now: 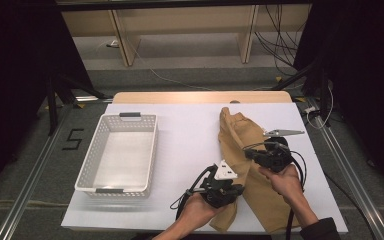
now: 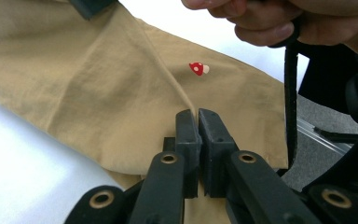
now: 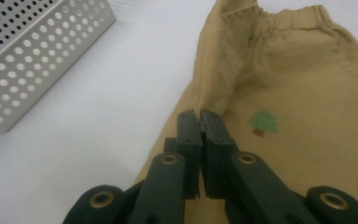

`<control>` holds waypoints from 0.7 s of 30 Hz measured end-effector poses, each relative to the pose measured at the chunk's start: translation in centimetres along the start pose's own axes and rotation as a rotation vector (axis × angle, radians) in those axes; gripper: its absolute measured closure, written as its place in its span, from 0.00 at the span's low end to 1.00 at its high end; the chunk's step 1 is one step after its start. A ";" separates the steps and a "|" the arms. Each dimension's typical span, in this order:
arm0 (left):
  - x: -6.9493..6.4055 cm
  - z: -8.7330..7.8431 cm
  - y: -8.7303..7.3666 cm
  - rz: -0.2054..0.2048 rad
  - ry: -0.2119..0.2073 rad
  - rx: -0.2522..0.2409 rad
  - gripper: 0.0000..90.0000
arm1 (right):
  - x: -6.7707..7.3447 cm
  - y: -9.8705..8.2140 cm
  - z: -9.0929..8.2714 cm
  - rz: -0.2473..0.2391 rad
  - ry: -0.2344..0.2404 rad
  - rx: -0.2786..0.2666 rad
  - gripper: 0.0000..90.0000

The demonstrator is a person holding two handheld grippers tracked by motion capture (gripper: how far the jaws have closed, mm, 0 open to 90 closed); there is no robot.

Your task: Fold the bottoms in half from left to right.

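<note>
My left hand-held gripper is pinched tight on a fold of the tan trousers lying on the table; my right hand-held gripper is clamped on their edge.

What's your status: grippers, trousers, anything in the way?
Left gripper shut on trousers. Right gripper shut on their edge. Trousers flat on table. Basket off left, clear.

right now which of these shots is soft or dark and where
High view: dark at both sides, the white table evenly lit and sharp. Left gripper view: tan trousers and mushroom print crisp, the hand at top blurred. Right gripper view: soft overall, the tree print and basket fuzzy.
</note>
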State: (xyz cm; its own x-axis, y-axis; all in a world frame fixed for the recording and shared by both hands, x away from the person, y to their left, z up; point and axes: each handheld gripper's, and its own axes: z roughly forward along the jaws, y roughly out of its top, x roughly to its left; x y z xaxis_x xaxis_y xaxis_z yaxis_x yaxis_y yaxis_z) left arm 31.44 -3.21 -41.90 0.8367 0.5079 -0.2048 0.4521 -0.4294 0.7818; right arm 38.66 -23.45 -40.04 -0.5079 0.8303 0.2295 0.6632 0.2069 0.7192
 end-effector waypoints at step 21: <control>-0.2 -0.2 0.0 0.002 -0.062 -0.018 0.73 | -1.7 -0.5 -0.7 0.017 -0.035 -0.003 0.97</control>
State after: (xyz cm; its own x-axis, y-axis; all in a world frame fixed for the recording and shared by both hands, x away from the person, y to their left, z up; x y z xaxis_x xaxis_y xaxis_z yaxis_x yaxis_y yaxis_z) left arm 31.16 -3.15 -41.73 0.8555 0.4594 -0.2389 0.4451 -0.4168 0.7926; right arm 38.82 -25.34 -40.35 -0.4766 0.8515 0.2185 0.6701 0.1910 0.7173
